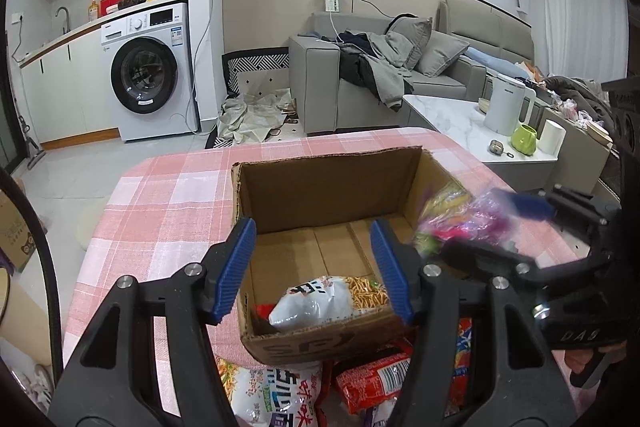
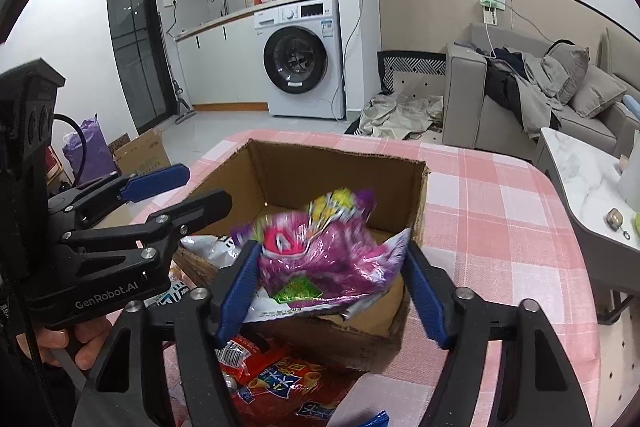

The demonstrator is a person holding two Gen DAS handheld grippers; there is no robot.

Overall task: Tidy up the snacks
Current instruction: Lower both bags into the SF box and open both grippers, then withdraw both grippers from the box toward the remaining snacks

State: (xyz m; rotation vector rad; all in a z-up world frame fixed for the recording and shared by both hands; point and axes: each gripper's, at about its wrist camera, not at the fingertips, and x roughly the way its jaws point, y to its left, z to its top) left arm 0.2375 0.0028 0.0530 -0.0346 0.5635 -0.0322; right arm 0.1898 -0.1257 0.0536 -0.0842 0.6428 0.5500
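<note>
An open cardboard box stands on the pink plaid tablecloth. A white snack bag lies in its near corner. My left gripper hovers open over the box's near left side with nothing between its pads; the right wrist view shows it at the left. A purple snack bag, blurred, sits over the box's near right corner between the fingers of my right gripper. Those jaws stand wide, and the pads do not press on the bag. More snack packs lie in front of the box: a white noodle bag and red packs.
A marble coffee table with a white kettle and a green cup stands right of the table. Behind it is a grey sofa with clothes. A washing machine stands far left, and a carton on the floor.
</note>
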